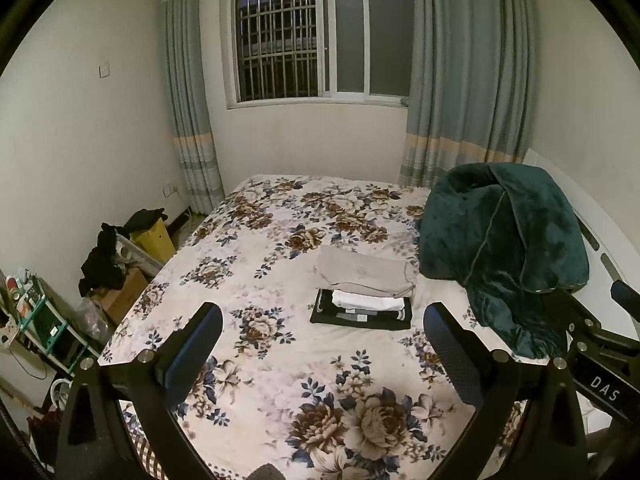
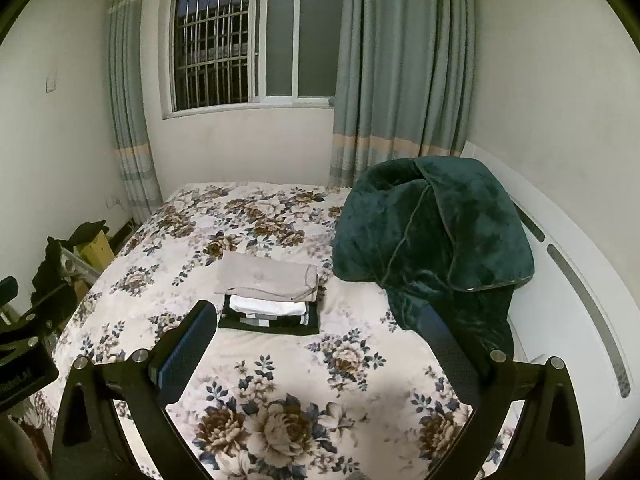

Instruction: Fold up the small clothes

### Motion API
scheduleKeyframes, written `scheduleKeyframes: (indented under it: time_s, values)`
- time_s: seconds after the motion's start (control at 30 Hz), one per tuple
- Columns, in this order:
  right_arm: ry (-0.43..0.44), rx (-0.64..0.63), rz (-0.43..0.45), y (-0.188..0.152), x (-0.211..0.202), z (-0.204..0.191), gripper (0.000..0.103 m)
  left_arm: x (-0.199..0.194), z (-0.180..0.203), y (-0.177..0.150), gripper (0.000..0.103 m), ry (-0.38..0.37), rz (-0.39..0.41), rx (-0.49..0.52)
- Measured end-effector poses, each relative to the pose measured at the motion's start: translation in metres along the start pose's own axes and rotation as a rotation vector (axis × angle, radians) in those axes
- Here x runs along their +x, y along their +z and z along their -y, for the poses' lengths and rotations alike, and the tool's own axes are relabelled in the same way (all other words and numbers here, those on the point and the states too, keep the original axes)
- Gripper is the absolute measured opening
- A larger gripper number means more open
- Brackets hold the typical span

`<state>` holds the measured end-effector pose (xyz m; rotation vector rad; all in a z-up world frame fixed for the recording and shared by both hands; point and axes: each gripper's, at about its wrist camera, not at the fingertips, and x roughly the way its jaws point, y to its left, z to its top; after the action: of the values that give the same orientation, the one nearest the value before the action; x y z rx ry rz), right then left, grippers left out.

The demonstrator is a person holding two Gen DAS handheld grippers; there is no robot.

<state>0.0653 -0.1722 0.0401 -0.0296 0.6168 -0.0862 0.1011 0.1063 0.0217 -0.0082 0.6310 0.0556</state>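
Note:
A stack of folded clothes lies mid-bed on the floral bedspread (image 1: 280, 360): a beige garment (image 1: 366, 272) on top, a white one (image 1: 368, 301) under it, a black one (image 1: 360, 316) at the bottom. The stack also shows in the right wrist view, beige (image 2: 266, 276), white (image 2: 268, 305), black (image 2: 268, 322). My left gripper (image 1: 322, 316) is open and empty, held above the bed short of the stack. My right gripper (image 2: 318, 316) is open and empty, also short of the stack. Part of the right gripper's body (image 1: 600, 332) shows at the left view's right edge.
A dark green plush blanket (image 1: 504, 240) is heaped on the bed's right side against a white headboard (image 2: 568, 280). Left of the bed are a yellow box (image 1: 154, 240), dark clothes (image 1: 104, 264), cardboard boxes and a green rack (image 1: 40, 320). A barred window (image 1: 320, 36) and curtains stand behind.

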Motion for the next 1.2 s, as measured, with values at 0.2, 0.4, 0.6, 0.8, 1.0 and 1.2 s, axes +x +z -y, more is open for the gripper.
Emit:
scheduleKeyframes:
  time_s: [0.2,0.4,0.6,0.8,1.0,1.2]
  values:
    - [0.006,0.0,0.003,0.0,-0.002,0.001,0.103,0.0,0.0,0.0,0.103,0.0,-0.002,0.002]
    - [0.01,0.0,0.004,0.001,-0.006,0.001,0.103,-0.003,-0.001,0.002,0.103,-0.001,0.002,0.003]
    - [0.014,0.001,0.005,0.001,-0.007,0.0,0.103,-0.008,-0.002,0.003,0.103,-0.006,0.003,0.001]
    - [0.021,0.001,0.017,0.004,-0.012,-0.005,0.103,-0.011,-0.005,0.005,0.103,-0.007,0.008,0.003]
    - [0.023,0.001,0.023,0.006,-0.016,-0.011,0.103,-0.014,-0.006,0.006,0.103,-0.002,0.014,0.002]
    - [0.025,0.003,0.024,0.006,-0.017,-0.011,0.103,-0.018,-0.007,0.008,0.103,0.002,0.019,0.005]
